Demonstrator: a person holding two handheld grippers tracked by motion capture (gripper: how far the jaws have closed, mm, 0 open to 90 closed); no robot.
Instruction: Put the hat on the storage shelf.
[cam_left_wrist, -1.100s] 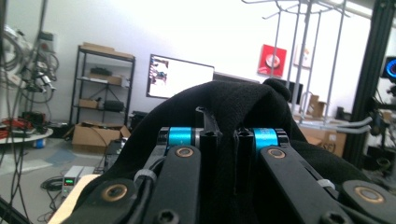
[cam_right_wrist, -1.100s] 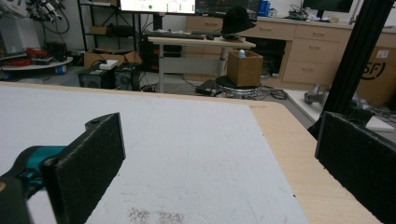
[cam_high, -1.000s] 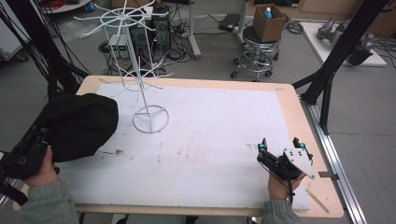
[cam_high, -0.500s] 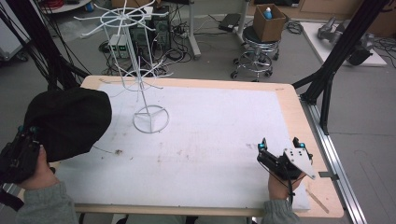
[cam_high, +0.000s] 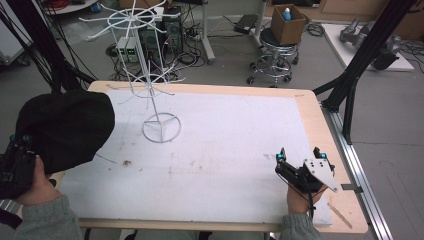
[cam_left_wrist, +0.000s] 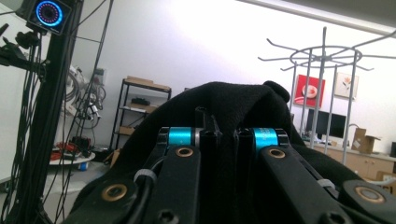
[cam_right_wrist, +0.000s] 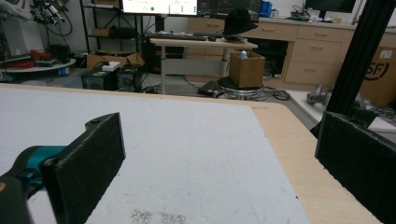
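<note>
At the far left the person's left gripper (cam_high: 16, 165) is closed tight on a black hat (cam_high: 67, 127), its two jaws pinching a fold of the cloth near the edge, as the left gripper view shows with the hat (cam_left_wrist: 233, 105) bunched up above the blue-ringed jaw tips. The hat hangs in the air over the left edge of the table (cam_high: 310, 107), off the white mat (cam_high: 225, 145). It looks light and soft, a floppy knit or felt that sags around the grip instead of keeping its shape, so I judge it will drape and swing and could snag on wire; the pinch at the rim seems the sensible place to take it, since the crown would just collapse. Just to the right of it stands a white wire rack (cam_high: 150, 80) with a ring foot on the mat and spokes of hooks near its top; those thin prongs are what stands in the way, and also likely where the hat belongs, so the cloth has to be lifted over a prong without catching the lower ones. The middle of the mat is bare apart from some brown smudges. At the right, the right gripper (cam_high: 299, 159) rests near the table's near corner with its jaws wide apart, holding nothing. Beyond the table sit a stool (cam_high: 275, 62) with a cardboard box (cam_high: 289, 22).
</note>
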